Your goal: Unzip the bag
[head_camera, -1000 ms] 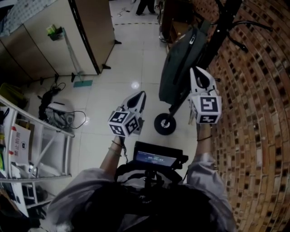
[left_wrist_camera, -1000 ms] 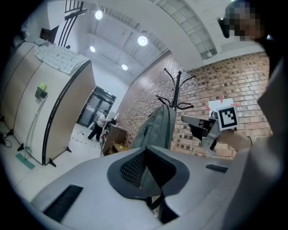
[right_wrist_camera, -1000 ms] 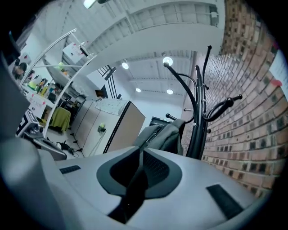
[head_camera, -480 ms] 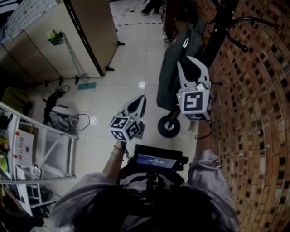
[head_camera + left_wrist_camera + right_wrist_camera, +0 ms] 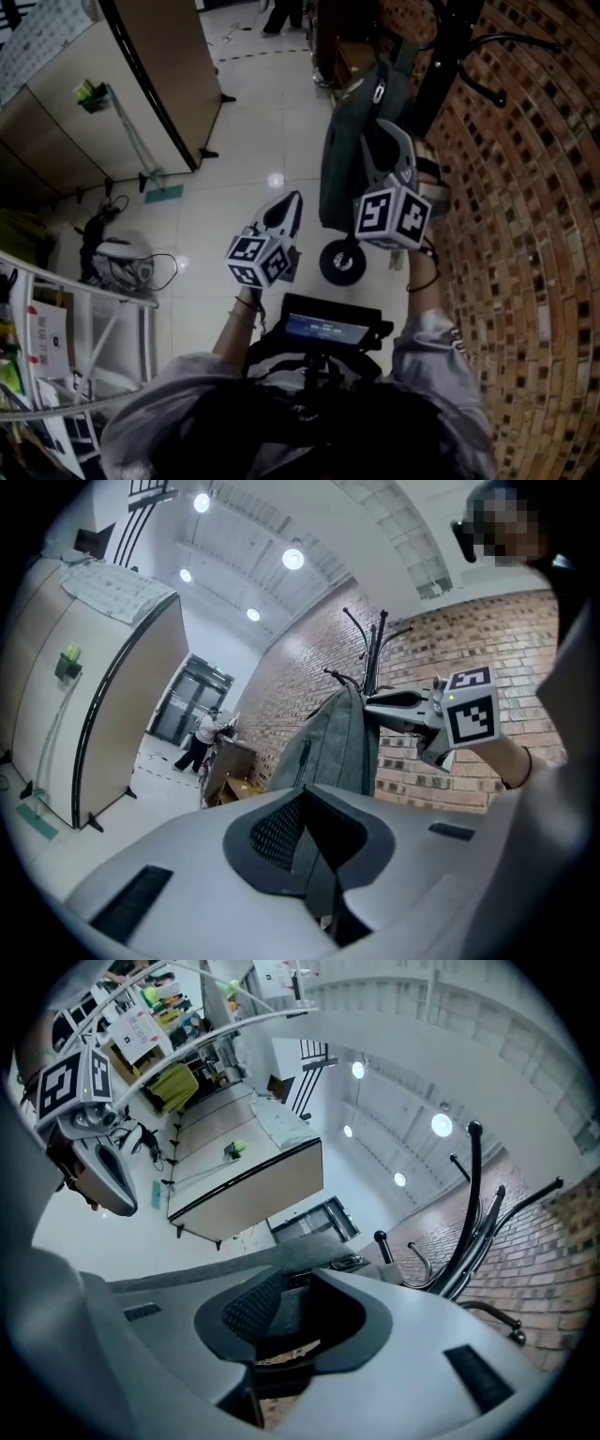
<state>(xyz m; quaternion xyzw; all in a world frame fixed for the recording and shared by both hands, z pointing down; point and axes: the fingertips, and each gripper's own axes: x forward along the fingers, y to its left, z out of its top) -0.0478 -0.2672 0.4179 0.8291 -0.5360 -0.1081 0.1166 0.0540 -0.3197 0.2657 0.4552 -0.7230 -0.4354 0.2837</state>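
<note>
The bag (image 5: 339, 159) hangs from the black coat stand (image 5: 441, 56) against the brick wall (image 5: 525, 234), ahead of you and to your right. It is plain grey fabric, long and slack, narrow at the top and drooping to just above a small black wheel (image 5: 342, 261) on the floor. A pale zip pull (image 5: 379, 92) shows near its top, and in the left gripper view a dark zip line runs down its side panel. Your right gripper (image 5: 295, 1281) sits right in front of the bag's upper half. Its jaws have just been opening and now stand wide apart, with grey fabric showing in the gap but neither pad pressing on it. Your left gripper (image 5: 305, 799) hangs out to the left of the bag, apart from it, jaws closed tip to tip on nothing
</note>
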